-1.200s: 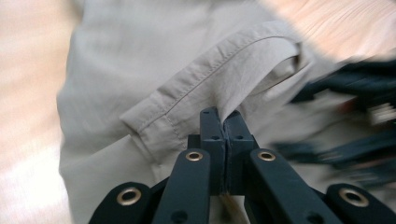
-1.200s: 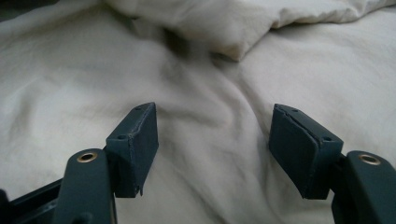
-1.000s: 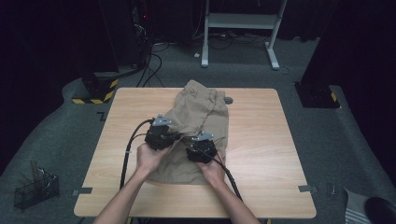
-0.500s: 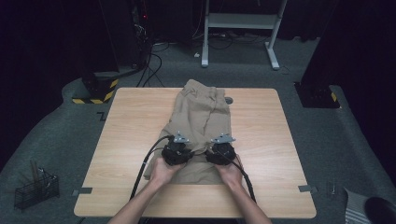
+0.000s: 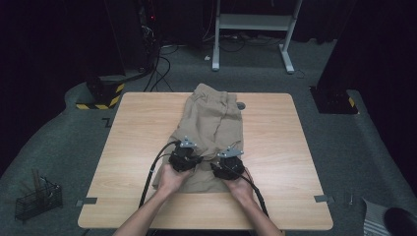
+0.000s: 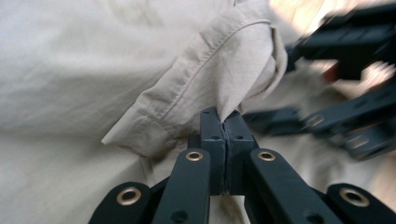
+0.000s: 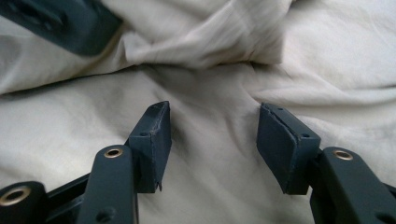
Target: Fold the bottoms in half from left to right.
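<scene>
Tan trousers (image 5: 212, 128) flat on a wooden table (image 5: 275, 147), two hand-held grippers at their near end.

Trousers: mid-table, waistband at the far edge. Left gripper (image 6: 224, 122): jaws pressed together on a stitched hem (image 6: 187, 93) of the trousers, lifted into a fold. Right gripper (image 7: 212, 140): jaws spread apart, hanging over bare cloth just beside the left one. Around the table: wire basket (image 5: 37, 200) on the floor at its near left corner, yellow-black striped base (image 5: 101, 96) off its far left corner, white stand (image 5: 255, 29) beyond its far edge.
</scene>
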### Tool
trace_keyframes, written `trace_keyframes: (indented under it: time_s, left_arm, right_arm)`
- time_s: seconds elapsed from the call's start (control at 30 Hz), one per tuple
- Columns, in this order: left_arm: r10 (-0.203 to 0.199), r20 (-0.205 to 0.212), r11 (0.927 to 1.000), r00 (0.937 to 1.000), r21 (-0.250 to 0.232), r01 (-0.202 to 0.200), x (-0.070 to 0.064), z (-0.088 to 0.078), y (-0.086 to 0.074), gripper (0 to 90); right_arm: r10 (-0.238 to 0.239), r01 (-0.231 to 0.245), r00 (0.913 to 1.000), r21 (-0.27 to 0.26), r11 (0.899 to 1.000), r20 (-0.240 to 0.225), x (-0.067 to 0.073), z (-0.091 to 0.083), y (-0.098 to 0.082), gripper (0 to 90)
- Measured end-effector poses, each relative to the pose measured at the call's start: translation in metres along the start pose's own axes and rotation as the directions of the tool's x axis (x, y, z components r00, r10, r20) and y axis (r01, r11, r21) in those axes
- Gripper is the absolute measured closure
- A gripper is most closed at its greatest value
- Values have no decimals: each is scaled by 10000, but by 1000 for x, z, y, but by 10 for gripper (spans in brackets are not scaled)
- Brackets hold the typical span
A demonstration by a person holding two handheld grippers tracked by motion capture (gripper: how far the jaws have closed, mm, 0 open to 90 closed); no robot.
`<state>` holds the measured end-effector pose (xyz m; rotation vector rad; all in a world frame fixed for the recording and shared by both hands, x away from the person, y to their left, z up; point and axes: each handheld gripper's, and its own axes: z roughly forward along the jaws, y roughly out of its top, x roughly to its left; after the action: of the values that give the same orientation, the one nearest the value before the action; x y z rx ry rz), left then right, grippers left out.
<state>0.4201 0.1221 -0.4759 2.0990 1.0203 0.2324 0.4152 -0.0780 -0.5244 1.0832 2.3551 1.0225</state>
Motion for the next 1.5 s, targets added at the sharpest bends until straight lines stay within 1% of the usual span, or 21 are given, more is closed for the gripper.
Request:
trace_keyframes:
  time_s: [0.13,0.17,0.23,0.3,0.37,0.4,0.43,0.47,0.57,0.63,0.73,0.8,0.87,0.9,0.97,1.1,1.2,1.27,1.3,1.37,1.5]
  left_arm:
    - [531,-93,9977,9985,-415,-534,-6,-10,19,890]
    - [559,-69,9973,9984,-474,-562,-8,-10,20,890]
    - [570,-65,9978,9984,-334,-572,-9,-2,19,890]
    - [324,-12,9994,9995,81,-324,-7,13,13,890]
    - [180,98,9991,9998,382,-183,-4,24,7,888]
    - [100,211,9991,9997,413,-109,-5,27,5,885]
    - [137,346,9989,9993,445,-152,-6,29,4,880]
    - [306,367,9982,9989,512,-324,-8,29,4,862]
    - [497,341,9975,9982,479,-513,-13,28,4,737]
    - [554,189,9977,9983,383,-561,-14,23,4,639]
    - [565,124,9981,9983,243,-568,-15,12,3,518]
    - [614,-4,9979,9981,193,-614,-16,5,0,460]
    - [726,-279,9971,9970,237,-719,-16,-1,-6,421]
    - [815,-430,9963,9957,302,-802,-16,-3,-9,408]
    - [822,-663,9962,9944,340,-801,-16,-6,-15,384]
    - [716,-826,9963,9940,538,-673,-14,-6,-28,370]
    - [603,-906,9956,9941,771,-534,-12,-1,-36,368]
    - [618,-969,9946,9934,887,-532,-12,3,-40,364]
    - [667,-1039,9939,9924,944,-569,-12,5,-42,362]
    - [811,-1166,9923,9899,1029,-691,-13,9,-44,357]
    - [978,-1395,9918,9854,955,-849,-13,11,-45,350]
  right_arm:
    - [102,-102,9999,-3,9999,111,3,14,13,441]
    - [140,-140,9998,13,9999,110,4,18,16,439]
    - [156,-156,9998,8,9999,118,6,24,22,439]
    - [195,-195,9998,8,9998,35,3,26,24,441]
    - [544,-545,9983,-53,9985,-189,-4,24,23,442]
    - [596,-596,9982,-45,9982,-107,-7,21,20,441]
    - [581,-581,9983,-45,9983,78,-9,18,17,429]
    - [509,-509,9984,-5,9987,232,-11,13,13,429]
    - [479,-481,9974,16,9988,545,-18,0,2,432]
    - [535,-527,9965,-141,9985,637,-23,-8,-2,436]
    - [756,-736,9952,-338,9967,619,-28,-19,-3,440]
    - [685,-653,9957,-528,9965,621,-30,-25,-2,442]
    - [666,-625,9962,-711,9955,560,-30,-30,0,442]
    - [627,-583,9966,-805,9951,536,-29,-32,1,442]
    - [592,-553,9975,-937,9941,394,-27,-35,5,441]
    - [433,-419,9990,-1212,9917,90,-21,-39,13,439]
    - [214,-225,9997,-1352,9906,-102,-16,-42,18,439]
    - [104,-125,9998,-1305,9914,-162,-12,-40,22,439]
    - [-8,-14,9999,-1284,9917,-168,-11,-39,24,441]
    - [0,-30,9997,-1245,9922,-240,-9,-34,26,454]
    - [-66,34,9991,-746,9972,-425,-9,-21,26,631]
